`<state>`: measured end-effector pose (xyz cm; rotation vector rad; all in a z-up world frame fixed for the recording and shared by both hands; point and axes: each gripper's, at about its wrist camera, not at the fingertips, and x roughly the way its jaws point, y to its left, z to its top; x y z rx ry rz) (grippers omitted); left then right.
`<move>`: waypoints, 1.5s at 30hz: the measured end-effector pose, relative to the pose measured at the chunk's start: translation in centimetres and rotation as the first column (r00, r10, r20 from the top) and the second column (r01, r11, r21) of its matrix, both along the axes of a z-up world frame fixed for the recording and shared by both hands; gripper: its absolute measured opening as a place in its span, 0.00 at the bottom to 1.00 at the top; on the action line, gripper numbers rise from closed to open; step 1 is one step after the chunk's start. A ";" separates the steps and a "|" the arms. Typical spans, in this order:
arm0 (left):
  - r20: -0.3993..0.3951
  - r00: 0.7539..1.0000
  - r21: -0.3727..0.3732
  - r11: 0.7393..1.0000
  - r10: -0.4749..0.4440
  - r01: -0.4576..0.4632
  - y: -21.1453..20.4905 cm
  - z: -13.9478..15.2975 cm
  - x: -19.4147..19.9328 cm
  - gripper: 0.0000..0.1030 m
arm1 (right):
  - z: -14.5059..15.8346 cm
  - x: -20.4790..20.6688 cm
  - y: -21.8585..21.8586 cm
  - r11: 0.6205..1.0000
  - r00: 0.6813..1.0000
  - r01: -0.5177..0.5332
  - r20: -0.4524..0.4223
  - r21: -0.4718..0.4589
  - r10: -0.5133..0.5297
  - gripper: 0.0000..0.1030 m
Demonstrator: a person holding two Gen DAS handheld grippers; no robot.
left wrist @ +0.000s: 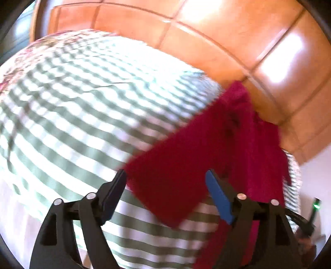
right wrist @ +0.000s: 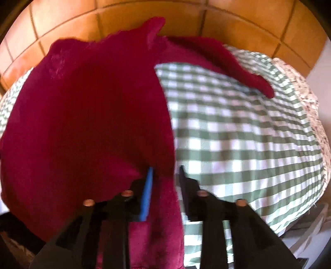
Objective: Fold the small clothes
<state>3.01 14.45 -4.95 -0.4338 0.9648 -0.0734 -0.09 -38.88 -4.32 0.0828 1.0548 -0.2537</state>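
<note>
A dark red garment (left wrist: 186,165) lies on a green-and-white checked tablecloth (left wrist: 72,103). In the left wrist view my left gripper (left wrist: 166,175) is open, its fingers on either side of the garment's near corner, above it. In the right wrist view the same red garment (right wrist: 82,124) fills the left half, with one sleeve (right wrist: 238,68) stretched over the checked cloth (right wrist: 248,134). My right gripper (right wrist: 165,169) is nearly closed with a fold of the garment's edge between its fingers. Both views are motion-blurred.
The table stands on an orange tiled floor (left wrist: 227,31), which also shows in the right wrist view (right wrist: 144,12). The garment's far end hangs over the table edge. A white wall (left wrist: 314,175) is at the right.
</note>
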 end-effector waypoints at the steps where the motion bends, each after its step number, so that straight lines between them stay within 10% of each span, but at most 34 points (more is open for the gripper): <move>1: -0.007 1.000 0.024 1.000 0.007 -0.007 0.1 -0.3 0.2 0.79 | 0.4 0.2 0.0 1.000 1.000 0.004 0.017 0.005 -0.004 0.44; 3: -0.025 0.999 0.074 0.997 -0.024 0.026 -0.8 -1.0 0.8 0.76 | 1.4 0.7 0.6 1.000 0.999 0.002 0.051 0.013 -0.003 0.46; 5: -0.062 0.995 0.179 0.980 -0.082 0.092 -3.0 -2.2 1.7 0.27 | 2.1 1.5 1.7 1.000 0.997 -0.018 0.076 0.012 0.017 0.46; 7: -0.066 0.992 0.192 0.974 -0.108 0.119 -3.4 -2.5 2.4 0.10 | 2.9 2.3 3.2 0.998 0.993 -0.058 0.102 0.023 0.056 0.46; 12: 0.026 1.000 0.240 0.971 0.010 -0.016 0.7 0.8 5.5 0.08 | 3.2 4.4 7.1 0.977 0.972 -0.206 0.127 0.060 0.198 0.46; 21: 0.203 0.952 0.366 0.884 0.231 -0.292 10.9 8.5 13.2 0.08 | 0.5 7.8 14.4 0.918 0.927 -0.374 0.084 0.133 0.365 0.46; 28: 0.124 0.942 0.458 0.824 0.313 -0.334 13.3 6.9 19.4 0.09 | -1.5 7.7 17.5 0.893 0.906 -0.424 0.051 0.153 0.421 0.46; 32: 0.100 0.961 0.385 0.881 0.257 -0.276 11.4 5.3 18.1 0.40 | -2.0 7.8 17.4 0.897 0.908 -0.419 0.055 0.142 0.416 0.47; 37: 0.113 0.994 0.130 0.991 -0.002 -0.012 5.6 4.1 12.2 0.47 | -2.0 8.1 17.2 0.895 0.908 -0.419 0.060 0.153 0.415 0.47; 45: 0.027 0.918 -0.195 0.898 -0.397 0.394 -5.7 -1.6 1.9 0.48 | 0.4 7.5 11.3 0.973 0.972 -0.220 0.101 0.063 0.213 0.49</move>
